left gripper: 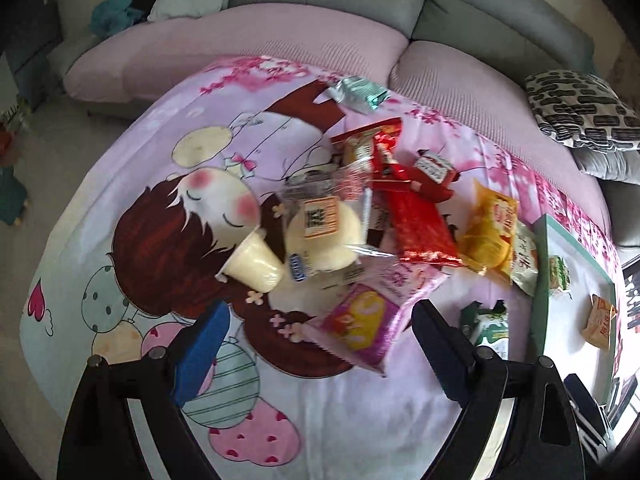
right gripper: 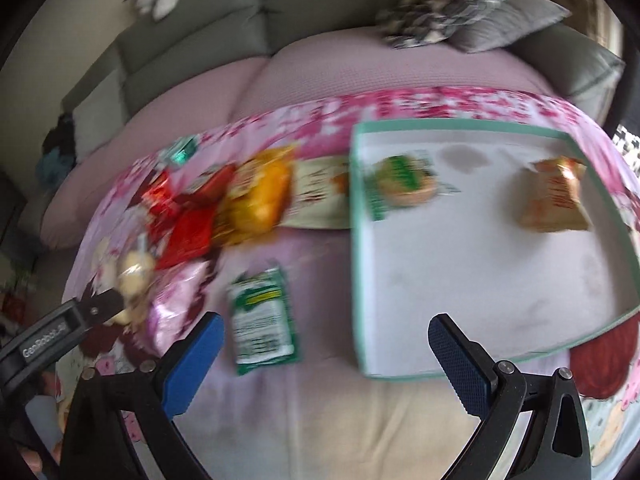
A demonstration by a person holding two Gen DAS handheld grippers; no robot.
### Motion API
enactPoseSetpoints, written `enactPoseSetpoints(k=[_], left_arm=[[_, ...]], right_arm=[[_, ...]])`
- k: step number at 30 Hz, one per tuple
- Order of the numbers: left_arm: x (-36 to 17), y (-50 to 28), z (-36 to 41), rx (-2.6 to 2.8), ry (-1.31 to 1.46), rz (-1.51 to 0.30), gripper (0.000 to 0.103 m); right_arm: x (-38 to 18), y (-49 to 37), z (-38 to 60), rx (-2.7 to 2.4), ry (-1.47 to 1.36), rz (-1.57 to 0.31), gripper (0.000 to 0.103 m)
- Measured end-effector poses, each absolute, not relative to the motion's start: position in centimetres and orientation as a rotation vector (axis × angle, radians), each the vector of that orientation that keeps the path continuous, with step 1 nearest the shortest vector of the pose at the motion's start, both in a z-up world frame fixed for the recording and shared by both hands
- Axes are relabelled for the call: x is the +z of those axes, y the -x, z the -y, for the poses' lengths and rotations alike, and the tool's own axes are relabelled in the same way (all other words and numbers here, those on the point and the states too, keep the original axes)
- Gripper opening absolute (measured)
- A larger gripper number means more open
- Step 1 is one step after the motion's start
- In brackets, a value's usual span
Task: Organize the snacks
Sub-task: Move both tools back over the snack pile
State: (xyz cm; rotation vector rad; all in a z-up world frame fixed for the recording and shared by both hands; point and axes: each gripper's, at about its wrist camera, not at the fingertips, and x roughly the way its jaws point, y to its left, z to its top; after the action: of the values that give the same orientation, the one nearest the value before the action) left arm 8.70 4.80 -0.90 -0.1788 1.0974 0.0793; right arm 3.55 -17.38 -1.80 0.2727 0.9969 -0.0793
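Observation:
Several snacks lie on a pink cartoon cloth: a pink packet (left gripper: 362, 326), a clear bag of pale buns (left gripper: 324, 232), a pudding cup (left gripper: 252, 266), a red packet (left gripper: 420, 228), a yellow packet (left gripper: 490, 228) and a green packet (right gripper: 264, 318). My left gripper (left gripper: 320, 340) is open just before the pink packet. A teal-rimmed white tray (right gripper: 360, 248) holds a green-labelled snack (right gripper: 400, 186) and an orange packet (right gripper: 554, 200). My right gripper (right gripper: 326, 354) is open and empty, between the green packet and the tray's near corner.
A pink-covered sofa seat (left gripper: 240, 48) with grey backrests runs behind the cloth. A patterned cushion (left gripper: 580, 108) lies at the right. A silver-green packet (left gripper: 358, 92) lies at the cloth's far edge. The left gripper's body (right gripper: 60, 332) shows in the right wrist view.

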Motion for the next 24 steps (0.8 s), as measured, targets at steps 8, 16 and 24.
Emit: enactPoseSetpoints(k=[8, 16, 24], left_arm=[[-2.3, -9.8, -5.0, 0.034, 0.185, -1.162, 0.093], [-4.1, -11.6, -3.9, -0.048, 0.244, -1.233, 0.092], [-4.8, -12.3, -3.3, -0.058, 0.23, -1.258, 0.085]], right_arm=[[-3.5, -5.9, 14.9, -0.052, -0.165, -1.084, 0.103], [-2.8, -6.2, 15.1, -0.03, -0.162, -1.059, 0.102], [-4.0, -6.8, 13.7, 0.029, -0.137, -1.085, 0.086]])
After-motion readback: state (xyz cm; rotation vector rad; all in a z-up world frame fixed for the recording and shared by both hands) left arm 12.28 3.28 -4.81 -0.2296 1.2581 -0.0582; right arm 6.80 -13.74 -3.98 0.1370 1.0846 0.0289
